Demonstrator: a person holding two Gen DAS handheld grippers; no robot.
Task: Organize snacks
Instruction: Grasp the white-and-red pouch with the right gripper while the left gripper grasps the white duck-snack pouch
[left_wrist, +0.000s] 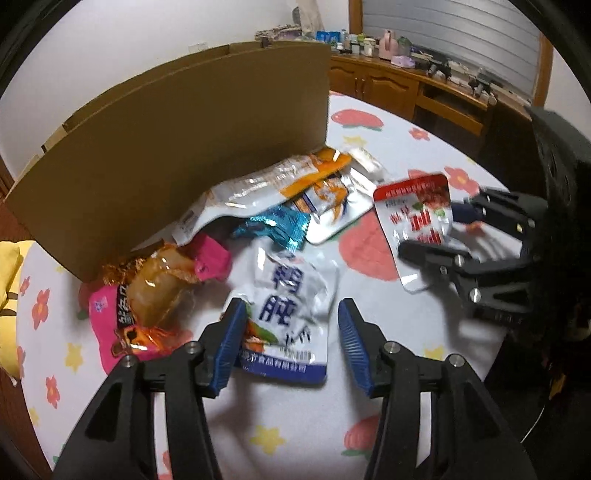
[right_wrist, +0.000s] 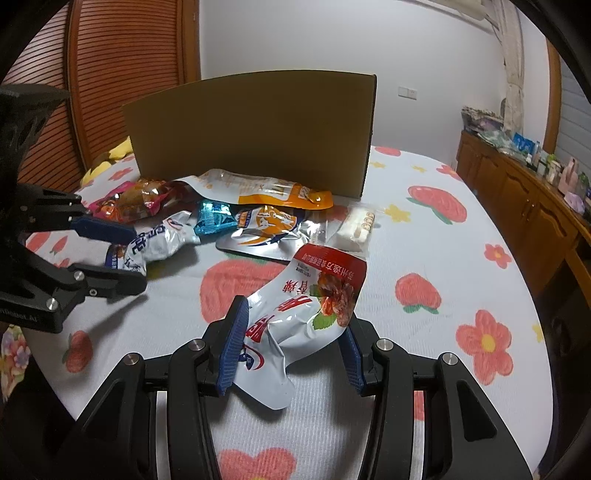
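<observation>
Left wrist view: the left gripper (left_wrist: 291, 339) is hanging over a white-and-blue pouch (left_wrist: 291, 306) lying on the flower-printed bedsheet (left_wrist: 369, 369). The gripper's blue pads are standing apart; the left pad is touching the pouch's edge, while the right pad is standing clear of it, so nothing is being pinched. The pouch's long axis is running from the gripper away toward the cardboard box (left_wrist: 177, 155), with its blue-banded end pointing at the camera. To its left, a pink packet (left_wrist: 107, 314) and a clear orange-trimmed packet (left_wrist: 155, 291) are resting against the box base. Behind it, a teal wrapper (left_wrist: 280, 229), a silver-and-orange pouch (left_wrist: 332, 210) and a long white-and-orange bag (left_wrist: 266, 184) are lying in a heap. At right, the right gripper (left_wrist: 436, 232) is holding a red-topped pouch (left_wrist: 417, 221).

Right wrist view: the right gripper (right_wrist: 291, 343) is pinching the red-topped pouch (right_wrist: 306, 314) across its width, and the foil is crumpling between the pads. The pouch's long axis is running away from the camera, with its red end pointing toward the box (right_wrist: 255, 133) and its lower end hanging beneath the pads. At left, the left gripper (right_wrist: 122, 254) is straddling the white-and-blue pouch (right_wrist: 159, 243). A small white bar (right_wrist: 354, 229) is lying near the box's right corner.
</observation>
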